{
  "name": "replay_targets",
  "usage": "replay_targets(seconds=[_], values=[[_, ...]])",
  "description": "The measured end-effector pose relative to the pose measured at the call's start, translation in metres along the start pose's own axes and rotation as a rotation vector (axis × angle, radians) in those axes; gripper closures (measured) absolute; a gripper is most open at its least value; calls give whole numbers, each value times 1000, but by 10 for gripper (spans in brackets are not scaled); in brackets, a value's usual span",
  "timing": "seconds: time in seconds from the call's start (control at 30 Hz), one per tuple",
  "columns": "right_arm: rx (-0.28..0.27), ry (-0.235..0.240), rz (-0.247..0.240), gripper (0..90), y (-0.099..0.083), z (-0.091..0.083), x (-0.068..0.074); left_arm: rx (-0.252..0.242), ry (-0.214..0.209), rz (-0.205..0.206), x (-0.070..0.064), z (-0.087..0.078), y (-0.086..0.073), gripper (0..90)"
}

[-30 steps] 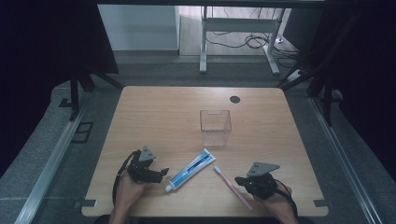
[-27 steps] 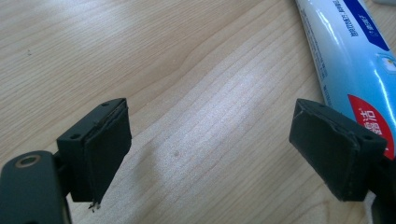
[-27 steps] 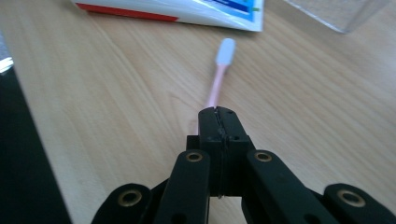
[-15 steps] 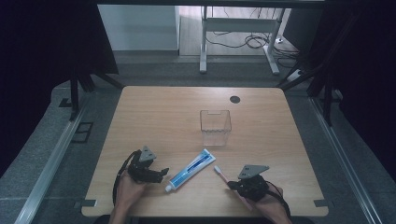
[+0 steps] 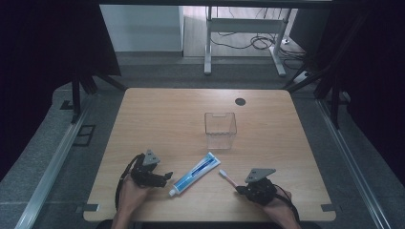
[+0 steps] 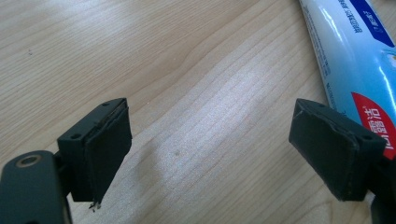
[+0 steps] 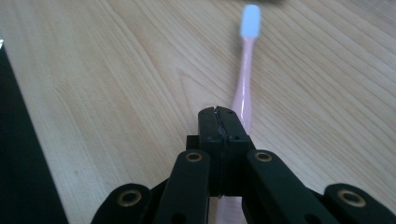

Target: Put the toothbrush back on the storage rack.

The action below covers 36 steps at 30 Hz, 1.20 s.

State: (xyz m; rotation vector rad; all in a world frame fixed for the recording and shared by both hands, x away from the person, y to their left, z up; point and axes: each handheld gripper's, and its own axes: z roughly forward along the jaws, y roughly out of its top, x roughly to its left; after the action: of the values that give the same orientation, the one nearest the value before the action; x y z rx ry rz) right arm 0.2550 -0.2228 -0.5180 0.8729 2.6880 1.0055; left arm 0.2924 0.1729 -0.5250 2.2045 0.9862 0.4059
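Right gripper [image 7: 219, 122] clenched on pink toothbrush [image 7: 244, 88] | left gripper [image 6: 210, 154] released, toothpaste [image 6: 356, 56] just right | tube writing unreadable

Left gripper [image 5: 165, 177] low over the near-left of the table, jaws spread wide with bare wood between the pads [image 6: 109, 149], hand [image 5: 131, 191] gripping from behind, forearm coming in from the near edge. Right gripper [image 5: 237, 189] low at near-right, jaws pressed together, pointing left and away, hand [image 5: 277, 207] behind it.
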Motion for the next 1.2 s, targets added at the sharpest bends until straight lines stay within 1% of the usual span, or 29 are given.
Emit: replay_targets(seconds=[0.13,0.17,0.33,0.4,0.5,0.63,0.67,0.73,0.8,0.87,0.9,1.0,1.07,1.1,1.17,1.2], values=[[-2,-9,10,897,-2,-3,-5,0,0,0,0,0,0,133],[-3,-13,16,897,-3,-4,-8,0,-1,0,0,0,0,133],[-4,-23,30,896,-5,-7,-15,1,-1,0,0,1,0,133],[-7,-28,29,896,-6,-8,-16,2,-1,0,0,1,0,134],[-6,-28,40,896,-8,-10,-20,1,1,1,-1,0,0,134],[-9,-25,38,894,-9,-11,-22,0,1,2,0,0,0,134],[-17,-21,39,887,-8,-13,-22,0,1,3,0,0,0,135],[-13,-13,41,873,-8,-15,-22,-2,4,3,0,0,0,135],[-13,-14,37,863,-8,-16,-22,-2,4,3,0,-1,0,135],[1,-9,28,833,-8,-19,-21,-3,5,0,0,-1,-1,136],[1,-9,28,833,-8,-19,-21,-3,5,0,0,-1,-1,136],[14,-18,25,806,-8,-22,-23,-4,5,-4,0,-1,-1,136],[40,-35,21,788,-6,-26,-26,-5,5,-5,0,-1,-1,136],[40,-35,21,788,-6,-26,-26,-5,5,-5,0,-1,-1,136],[59,-41,16,768,-3,-29,-28,-5,5,-5,-1,-1,-2,136],[84,-47,7,751,1,-33,-29,-4,5,-5,-1,-1,-2,136]])
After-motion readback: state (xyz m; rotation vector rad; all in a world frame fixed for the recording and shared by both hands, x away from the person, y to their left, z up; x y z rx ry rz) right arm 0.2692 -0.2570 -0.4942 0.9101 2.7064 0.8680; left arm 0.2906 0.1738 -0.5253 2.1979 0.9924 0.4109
